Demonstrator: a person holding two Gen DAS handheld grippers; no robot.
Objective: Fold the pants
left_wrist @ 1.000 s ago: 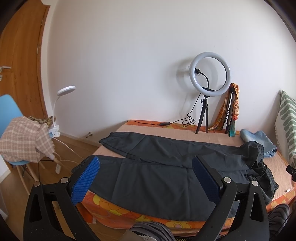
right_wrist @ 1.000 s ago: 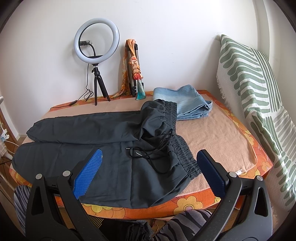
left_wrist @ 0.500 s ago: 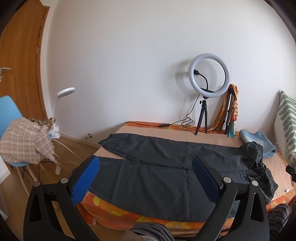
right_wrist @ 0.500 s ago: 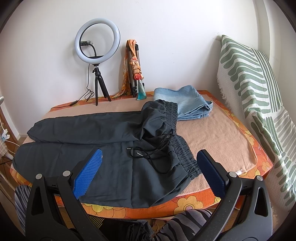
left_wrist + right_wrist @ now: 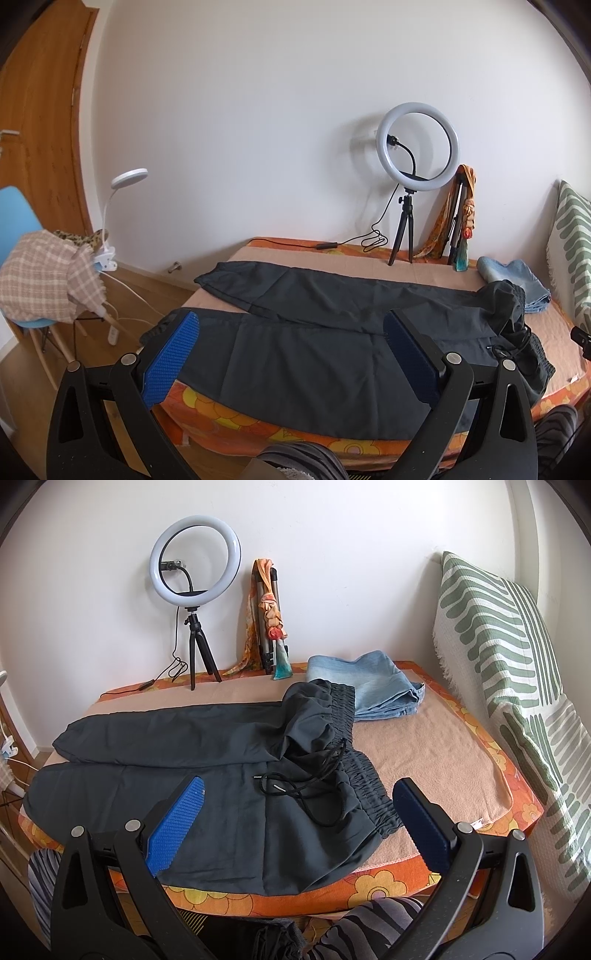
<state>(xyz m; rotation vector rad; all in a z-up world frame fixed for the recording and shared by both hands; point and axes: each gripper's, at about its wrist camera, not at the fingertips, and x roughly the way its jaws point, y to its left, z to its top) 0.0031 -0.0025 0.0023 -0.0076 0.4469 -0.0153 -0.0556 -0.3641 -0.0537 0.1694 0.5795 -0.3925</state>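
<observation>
Pants (image 5: 184,738): laid lengthwise across the bed (image 5: 436,753), legs apart, waistband bunched, so folding is not yet begun.
Left gripper (image 5: 291,354): held wide open, empty, above the legs.
Right gripper (image 5: 299,819): held wide open, empty, near the waistband.

Near edge of dark pants (image 5: 303,354) partly masked by fingers of left tool (image 5: 291,354). Right tool (image 5: 299,823) likewise covering the pants' near hem. Blue chair (image 5: 22,221) cropped at frame left, seat draped under plaid cloth (image 5: 40,280). Striped knees (image 5: 369,919) cut off at bottom edge.
</observation>
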